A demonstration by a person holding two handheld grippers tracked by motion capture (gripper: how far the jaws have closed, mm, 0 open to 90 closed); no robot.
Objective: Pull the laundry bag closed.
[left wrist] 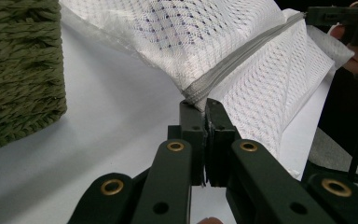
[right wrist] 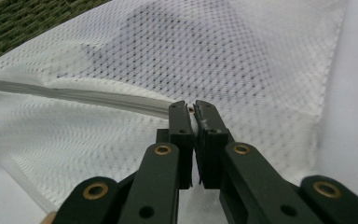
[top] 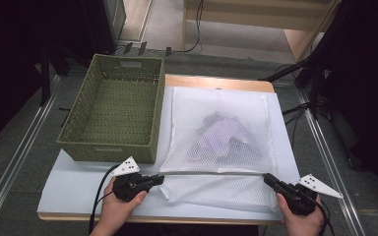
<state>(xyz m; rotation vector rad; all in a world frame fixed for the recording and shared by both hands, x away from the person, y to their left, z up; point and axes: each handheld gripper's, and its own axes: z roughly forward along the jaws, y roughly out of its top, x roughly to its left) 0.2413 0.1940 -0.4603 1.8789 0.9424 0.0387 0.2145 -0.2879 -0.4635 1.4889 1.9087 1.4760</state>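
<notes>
Currently the mesh laundry bag (top: 216, 132) lies flat on the white table cover (top: 78, 184), just beside the green woven basket (top: 115, 113), with a pale garment (top: 221, 135) inside it. Its zipper (top: 211, 173) runs along the near edge. The left gripper (top: 160, 179) is clamped on the zipper's left end (left wrist: 191, 95); the right gripper (top: 267, 178) is clamped at the zipper's right end, apparently on the slider (right wrist: 192, 107), though that part is too small to confirm. To work the zipper well, keep the left end anchored and the tape taut, pull the slider straight along the tape line, and keep loose mesh clear of the teeth to avoid snagging.
</notes>
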